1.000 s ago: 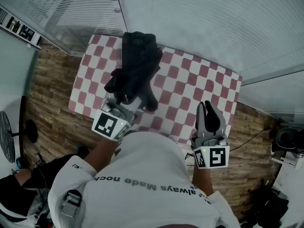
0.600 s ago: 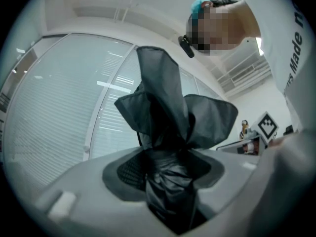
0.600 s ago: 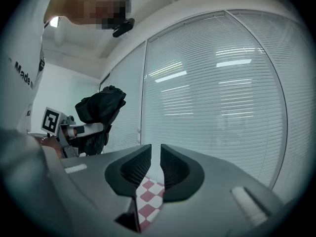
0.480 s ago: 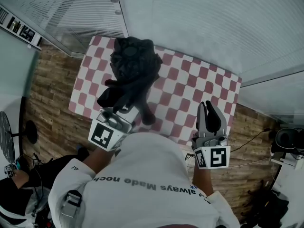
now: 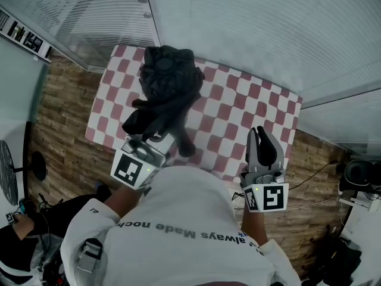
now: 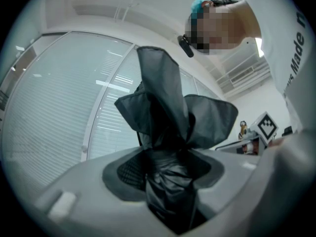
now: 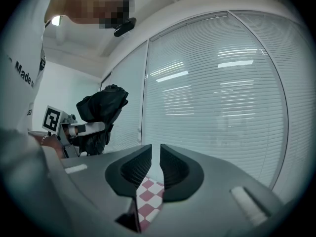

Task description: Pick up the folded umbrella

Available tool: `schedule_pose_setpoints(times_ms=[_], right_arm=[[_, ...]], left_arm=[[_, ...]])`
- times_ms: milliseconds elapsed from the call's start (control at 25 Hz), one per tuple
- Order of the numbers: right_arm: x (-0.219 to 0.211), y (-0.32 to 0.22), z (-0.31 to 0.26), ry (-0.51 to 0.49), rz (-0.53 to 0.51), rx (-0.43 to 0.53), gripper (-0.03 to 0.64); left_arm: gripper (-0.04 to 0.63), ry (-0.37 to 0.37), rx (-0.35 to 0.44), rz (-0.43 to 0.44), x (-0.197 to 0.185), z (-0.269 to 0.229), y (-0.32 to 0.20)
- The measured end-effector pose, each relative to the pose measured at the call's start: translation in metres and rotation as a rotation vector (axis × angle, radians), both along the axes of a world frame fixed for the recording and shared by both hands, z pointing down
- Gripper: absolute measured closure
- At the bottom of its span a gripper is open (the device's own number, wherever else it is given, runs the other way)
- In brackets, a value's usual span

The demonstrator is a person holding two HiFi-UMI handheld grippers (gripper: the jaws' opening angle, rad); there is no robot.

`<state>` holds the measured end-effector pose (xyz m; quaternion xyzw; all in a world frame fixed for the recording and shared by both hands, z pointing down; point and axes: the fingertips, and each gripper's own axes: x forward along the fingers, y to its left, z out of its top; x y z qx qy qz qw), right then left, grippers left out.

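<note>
1. Left gripper [image 5: 156, 140]: the jaws are clamped on the black folded fabric umbrella [image 5: 168, 87]. In the left gripper view the left gripper [image 6: 168, 179] has both grey pads pressed against the crumpled black fabric of the umbrella [image 6: 165, 122], which fills the space between them. Loose folds of fabric spread out to the left and right above the pads.

2. Umbrella position: the umbrella is held in the air over the left part of the table with the red-and-white chequered cloth [image 5: 250, 103]. It rises from the jaws and slants toward the far left. In the right gripper view the umbrella [image 7: 102, 106] stands above the left gripper [image 7: 74, 127], against the window and clear of the table top.

3. Right gripper [image 5: 262, 137]: it sits at the near right edge of the table, well apart from the umbrella. In the right gripper view the right gripper [image 7: 155, 157] has its jaws pressed almost together, with only a thin slit between the pads. Nothing is held; the chequered cloth of the table [image 7: 148, 201] shows through the slit.

4. Surroundings: the table stands on a brown wooden plank floor [image 5: 65, 124]. White slatted blinds [image 5: 250, 28] run along the far side. The person's white printed shirt [image 5: 178, 225] fills the near centre of the head view.
</note>
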<state>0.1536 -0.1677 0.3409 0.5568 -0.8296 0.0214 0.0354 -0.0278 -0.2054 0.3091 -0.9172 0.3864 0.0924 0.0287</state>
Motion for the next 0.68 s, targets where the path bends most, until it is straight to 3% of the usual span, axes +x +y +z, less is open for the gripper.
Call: schedule_pose_setpoints(times_ms=[680], right_arm=[[-0.0001,-0.0017,0.0021,0.000,-0.001,-0.005,0.565]], left_arm=[[0.371,0.000,-0.014,-0.004,-0.0031,0.0028,-0.0021]])
